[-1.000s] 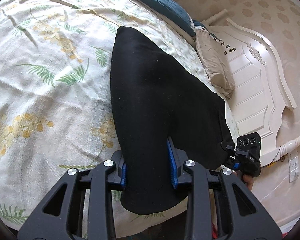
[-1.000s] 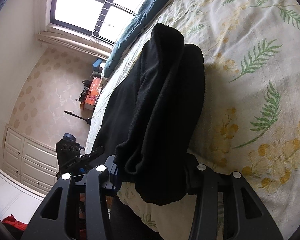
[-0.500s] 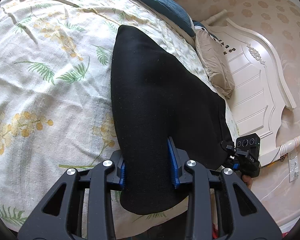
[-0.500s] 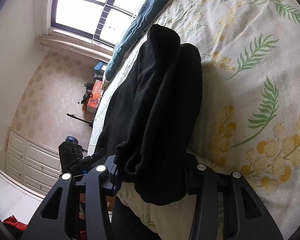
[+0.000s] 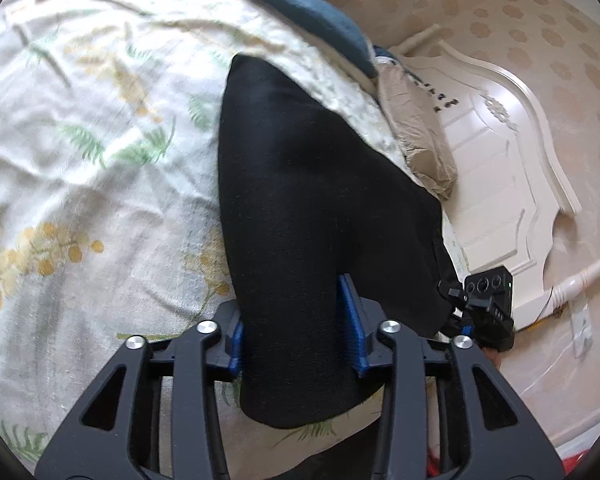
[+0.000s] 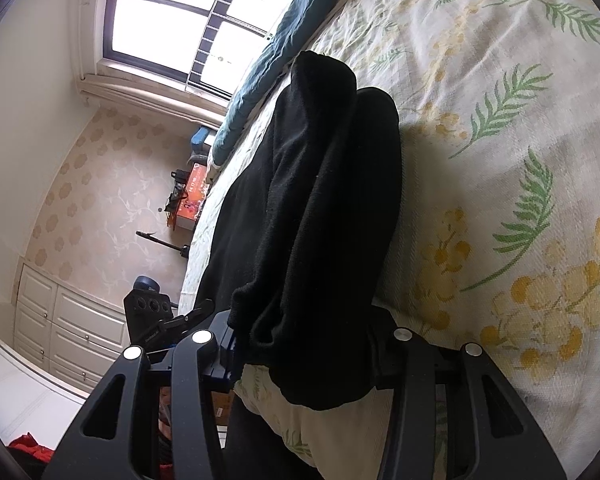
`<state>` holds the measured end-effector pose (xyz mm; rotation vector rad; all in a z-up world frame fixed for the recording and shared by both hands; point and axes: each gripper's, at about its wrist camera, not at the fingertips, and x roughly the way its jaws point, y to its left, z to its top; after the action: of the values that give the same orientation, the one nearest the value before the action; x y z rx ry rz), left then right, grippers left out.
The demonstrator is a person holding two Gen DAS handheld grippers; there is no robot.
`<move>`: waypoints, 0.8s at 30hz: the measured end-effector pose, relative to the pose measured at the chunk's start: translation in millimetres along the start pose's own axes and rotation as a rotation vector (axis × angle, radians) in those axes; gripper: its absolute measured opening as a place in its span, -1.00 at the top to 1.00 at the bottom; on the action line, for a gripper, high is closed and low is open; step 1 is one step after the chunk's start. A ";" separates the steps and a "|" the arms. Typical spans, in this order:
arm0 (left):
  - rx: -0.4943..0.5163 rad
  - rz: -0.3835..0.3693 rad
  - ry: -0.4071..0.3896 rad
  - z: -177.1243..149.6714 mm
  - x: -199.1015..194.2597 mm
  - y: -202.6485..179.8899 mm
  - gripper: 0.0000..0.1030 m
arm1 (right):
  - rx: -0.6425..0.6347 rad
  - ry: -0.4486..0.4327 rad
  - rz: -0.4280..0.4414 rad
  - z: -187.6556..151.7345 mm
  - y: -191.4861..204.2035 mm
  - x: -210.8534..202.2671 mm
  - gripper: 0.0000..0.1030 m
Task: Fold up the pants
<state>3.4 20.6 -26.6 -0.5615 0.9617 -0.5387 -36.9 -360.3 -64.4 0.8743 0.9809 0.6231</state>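
Left wrist: black pants pinched between left gripper fingers

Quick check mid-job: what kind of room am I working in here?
Most likely a bedroom: the black pants lie on a floral bedspread, with a white headboard and a pillow behind.

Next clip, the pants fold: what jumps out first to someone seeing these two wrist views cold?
The black pants dominate both views, a dark slab lying on the pale floral bedspread. Each end sits between gripper fingers: the left gripper has fabric between its blue pads, and the right gripper holds the bunched end. Behind, a bright window glares top left in the right view, and a white headboard stands right of the pants in the left view.
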 end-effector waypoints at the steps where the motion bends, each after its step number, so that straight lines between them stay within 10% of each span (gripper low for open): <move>1: 0.022 0.003 -0.012 -1.4 -3.8 -2.4 0.19 | -0.002 0.000 -0.006 -0.3 0.8 -2.2 0.02; 4: 0.041 -0.006 -0.050 -2.6 -22.3 -1.8 -0.37 | -0.041 -0.018 -0.030 1.3 7.6 -14.6 -0.21; 10: 0.010 -0.039 -0.116 33.6 -44.6 19.9 -0.74 | -0.046 -0.081 -0.027 33.9 5.1 -30.6 -0.44; 24: 0.024 -0.026 0.077 105.8 51.8 28.8 -0.77 | -0.016 -0.030 -0.045 93.3 -2.0 27.2 -0.55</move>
<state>124.3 29.5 -28.5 -0.5357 1.0207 -0.5979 58.9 -371.9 -52.1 0.8428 0.9649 0.5778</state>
